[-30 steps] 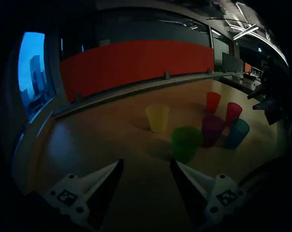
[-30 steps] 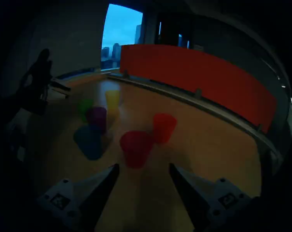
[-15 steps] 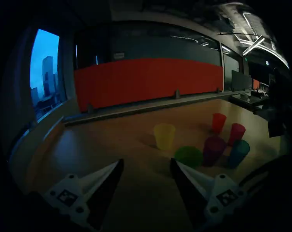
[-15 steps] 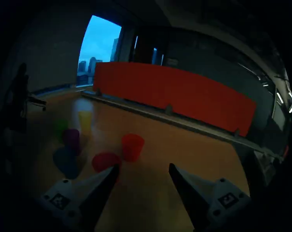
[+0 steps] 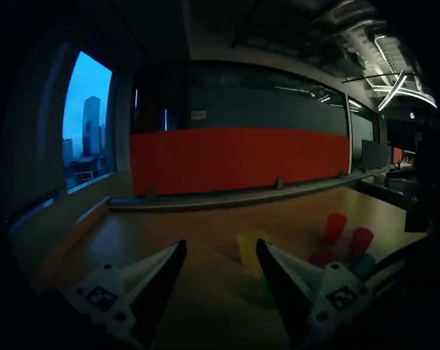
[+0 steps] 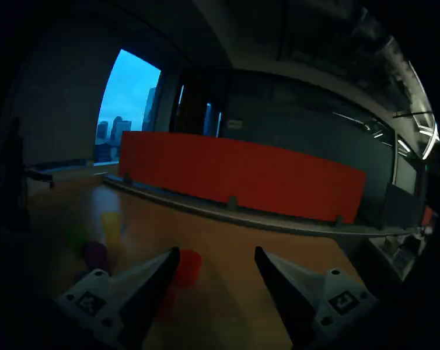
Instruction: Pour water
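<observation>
Several coloured plastic cups stand grouped on a wooden table (image 5: 161, 233). In the left gripper view a yellow cup (image 5: 249, 248) sits just beyond the fingertips. A green cup (image 5: 265, 291) is mostly hidden by the right finger. An orange cup (image 5: 335, 226), a pink cup (image 5: 360, 241), a purple cup (image 5: 320, 259) and a teal cup (image 5: 366, 263) stand further right. My left gripper (image 5: 220, 245) is open and holds nothing. In the right gripper view my right gripper (image 6: 216, 252) is open too, with a red cup (image 6: 188, 268) beside its left finger. The yellow cup (image 6: 111, 224), green cup (image 6: 76, 236) and purple cup (image 6: 95, 254) lie further left.
A long red partition (image 5: 237, 157) with a rail runs along the table's far edge, also seen as the partition (image 6: 237, 175) in the right gripper view. A window (image 5: 86, 134) shows dusk outside. The room is dim. A dark shape (image 6: 13, 175) stands at the far left.
Both views have tilted upward, so the cups have slid down toward the fingers and more wall and ceiling shows. Both grippers stay open and empty.
</observation>
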Motion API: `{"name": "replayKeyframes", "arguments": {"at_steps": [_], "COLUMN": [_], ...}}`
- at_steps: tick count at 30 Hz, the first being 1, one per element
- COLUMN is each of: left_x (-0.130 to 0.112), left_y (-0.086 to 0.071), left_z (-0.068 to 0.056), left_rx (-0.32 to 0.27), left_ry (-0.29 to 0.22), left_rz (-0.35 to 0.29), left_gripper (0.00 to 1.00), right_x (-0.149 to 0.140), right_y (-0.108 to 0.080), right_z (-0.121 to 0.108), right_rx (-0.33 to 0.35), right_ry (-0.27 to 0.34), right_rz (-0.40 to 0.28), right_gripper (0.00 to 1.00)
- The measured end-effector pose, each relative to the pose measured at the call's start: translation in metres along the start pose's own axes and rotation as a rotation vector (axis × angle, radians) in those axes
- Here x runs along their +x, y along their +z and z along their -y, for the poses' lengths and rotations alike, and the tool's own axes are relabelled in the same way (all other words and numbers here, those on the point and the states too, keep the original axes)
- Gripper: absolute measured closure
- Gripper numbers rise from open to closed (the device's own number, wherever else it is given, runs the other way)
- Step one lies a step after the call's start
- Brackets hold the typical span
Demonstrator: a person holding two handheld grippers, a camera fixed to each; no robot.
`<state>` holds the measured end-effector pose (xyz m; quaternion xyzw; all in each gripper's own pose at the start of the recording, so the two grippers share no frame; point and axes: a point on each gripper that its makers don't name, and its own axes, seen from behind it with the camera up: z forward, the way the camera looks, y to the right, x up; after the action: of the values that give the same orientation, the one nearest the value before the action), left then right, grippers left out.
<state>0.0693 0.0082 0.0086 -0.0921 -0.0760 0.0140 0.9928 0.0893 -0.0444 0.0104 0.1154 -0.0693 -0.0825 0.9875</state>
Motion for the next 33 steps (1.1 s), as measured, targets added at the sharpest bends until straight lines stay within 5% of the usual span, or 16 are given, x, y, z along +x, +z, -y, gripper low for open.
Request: {"name": "replayKeyframes", "arguments": {"at_steps": [11,18,33], "left_x": [0.03,0.045,0.036], "left_y": [0.002,-0.001,-0.008], "left_z": [-0.007,-0.012,-0.017], "left_rx": [0.046,0.054,0.071], "left_ry": [-0.102,-0.096,-0.12], "left_rz": [-0.102,-0.137,-0.167], "left_gripper": [0.12,0.12,0.12], "right_x": [0.04,0.043,0.032], "right_y": [0.002,-0.001,-0.013], "right_z": [-0.015,-0.026,-0.031], "right_rx": [-0.101,-0.154,-0.194], "right_ry": [0.07,0.113,0.146], "right_rz": [-0.136,-0.171,-0.204], "right_gripper": [0.01,0.0,0.0]}}
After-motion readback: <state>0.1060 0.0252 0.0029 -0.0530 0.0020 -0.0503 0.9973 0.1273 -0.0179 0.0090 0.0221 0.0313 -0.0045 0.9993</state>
